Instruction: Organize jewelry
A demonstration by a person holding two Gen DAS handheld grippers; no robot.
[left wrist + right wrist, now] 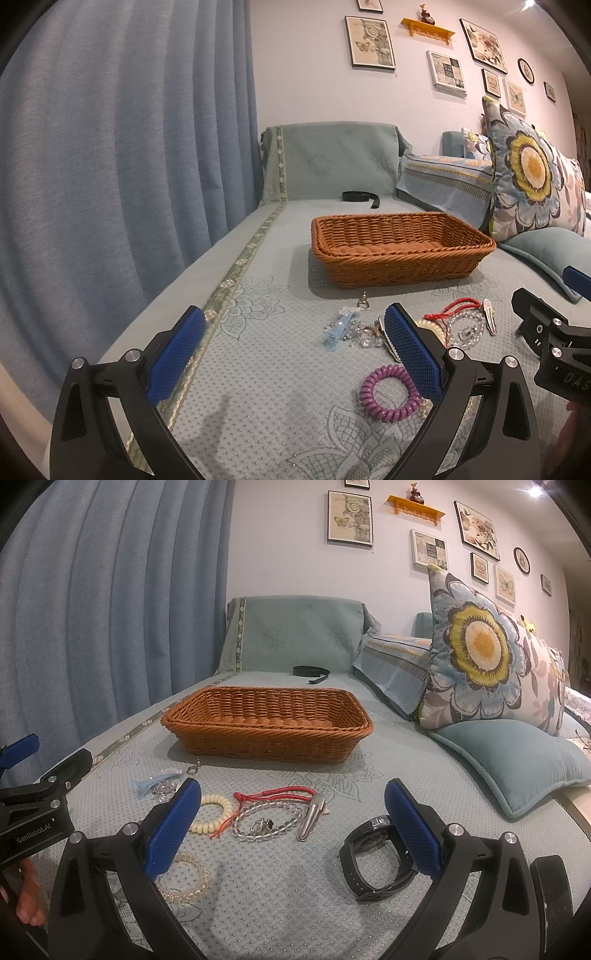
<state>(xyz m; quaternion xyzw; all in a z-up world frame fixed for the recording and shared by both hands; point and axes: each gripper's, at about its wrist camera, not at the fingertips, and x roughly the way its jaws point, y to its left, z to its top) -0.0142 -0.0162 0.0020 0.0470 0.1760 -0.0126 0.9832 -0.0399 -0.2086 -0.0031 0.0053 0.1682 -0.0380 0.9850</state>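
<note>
An empty brown wicker basket (400, 248) (266, 722) sits on the teal sofa cover. In front of it lie loose pieces: a purple coil bracelet (389, 392), a light blue clip (338, 328), a cream bead bracelet (213, 813), a red cord (275, 794), a clear bead bracelet with a ring (264, 825), a silver hair clip (311, 816), a black watch (375, 856) and a pale bead bracelet (184, 882). My left gripper (295, 349) is open and empty above the cover, left of the pile. My right gripper (293, 819) is open and empty over the pile.
A blue curtain (110, 166) hangs at the left. Flowered pillows (480, 650) and a teal cushion (517, 764) lie at the right. A black strap (312, 672) lies behind the basket by the sofa's draped end. Framed pictures hang on the wall.
</note>
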